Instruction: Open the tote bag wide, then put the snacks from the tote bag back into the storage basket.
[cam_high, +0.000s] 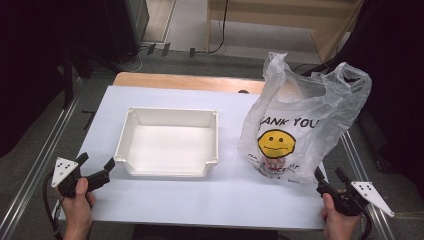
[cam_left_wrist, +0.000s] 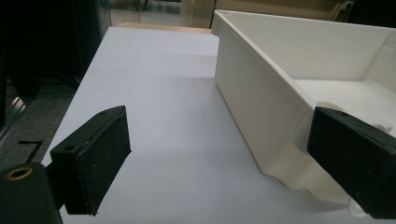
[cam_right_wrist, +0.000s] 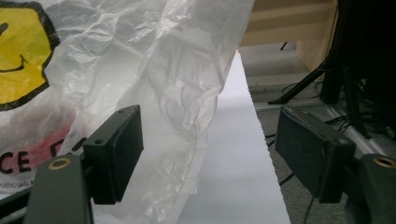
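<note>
Centrally placed on the white table top (cam_high: 165, 200): an empty white tray (cam_high: 170, 142), shallow, rectangular, with notched corners. Just to its right, standing upright and puffed out, a thin clear plastic bag (cam_high: 305, 117) printed with a yellow smiley face (cam_high: 276, 143) and "THANK YOU" lettering, handles sticking up loosely. Something reddish low inside the bag, too blurred through the plastic to make out.

Down at the near left corner of the table, gripped in a hand (cam_high: 77, 207): the left gripper (cam_high: 96, 166), jaws spread wide and holding nothing, pointing toward the tray's near left corner — close to it, apparently not touching. Seen along that gripper's own jaws (cam_left_wrist: 215, 158): bare table between the two black pads, with the tray's outer side wall (cam_left_wrist: 261, 116) running away just inside the right-hand pad.

Near the right corner, in the other hand (cam_high: 337, 222): the right gripper (cam_high: 330, 175), jaws likewise wide apart and empty, aimed at the lower right side of the bag. From its own camera (cam_right_wrist: 210, 154) — crinkled plastic (cam_right_wrist: 154, 84) looming over the left-hand pad, the table's right edge passing between the pads, grey floor and dark cables beyond. Contact between pad and bag impossible to judge.

Behind the table: a strip of bare wood, then floor and pale wooden furniture.
</note>
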